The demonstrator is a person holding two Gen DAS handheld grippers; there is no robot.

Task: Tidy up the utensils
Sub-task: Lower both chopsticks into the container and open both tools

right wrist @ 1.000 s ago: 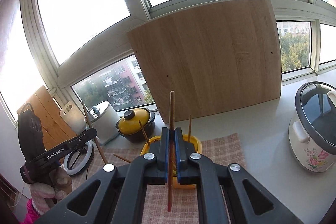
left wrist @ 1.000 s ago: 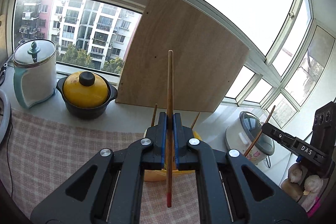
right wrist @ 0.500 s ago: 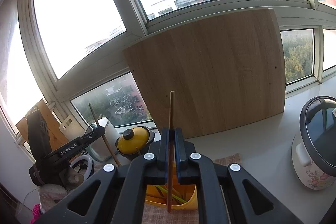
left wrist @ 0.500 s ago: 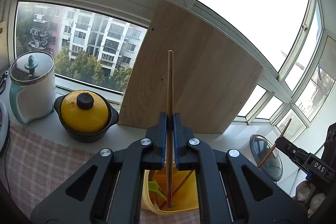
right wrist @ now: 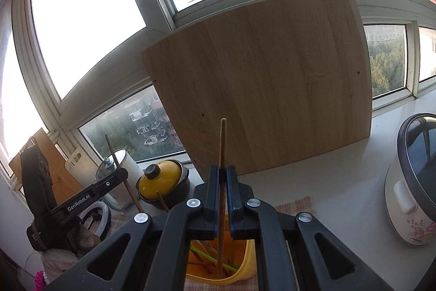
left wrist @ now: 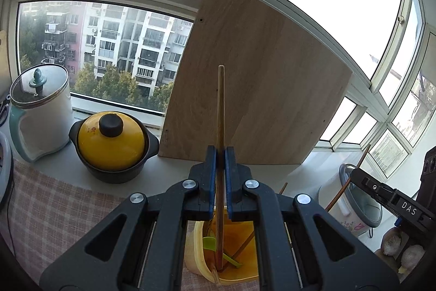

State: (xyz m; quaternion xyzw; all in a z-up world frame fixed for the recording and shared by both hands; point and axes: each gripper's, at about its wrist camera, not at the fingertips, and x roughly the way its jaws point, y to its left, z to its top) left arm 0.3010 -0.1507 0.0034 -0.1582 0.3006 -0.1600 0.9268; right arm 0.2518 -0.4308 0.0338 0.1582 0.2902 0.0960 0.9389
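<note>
Fingers (left wrist: pixel 211 182) of both grippers clamp upright brown chopsticks (left wrist: pixel 220 113) over yellow holder (left wrist: pixel 199 261).

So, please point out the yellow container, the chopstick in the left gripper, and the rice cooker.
yellow container (left wrist: pixel 246 232), left wrist view, inner wall.
chopstick (left wrist: pixel 221 111), left wrist view, upper shaft.
rice cooker (right wrist: pixel 408 206), right wrist view, white side.

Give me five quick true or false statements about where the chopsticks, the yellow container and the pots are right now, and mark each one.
1. The left tool is shut on a chopstick. True.
2. The right tool is open and empty. False: it is shut on a chopstick.
3. Both chopstick tips reach down into the yellow container. True.
4. The yellow-lidded pot has its lid off. False: the lid is on.
5. The wooden board lies flat on the counter. False: it stands leaning against the window.
</note>
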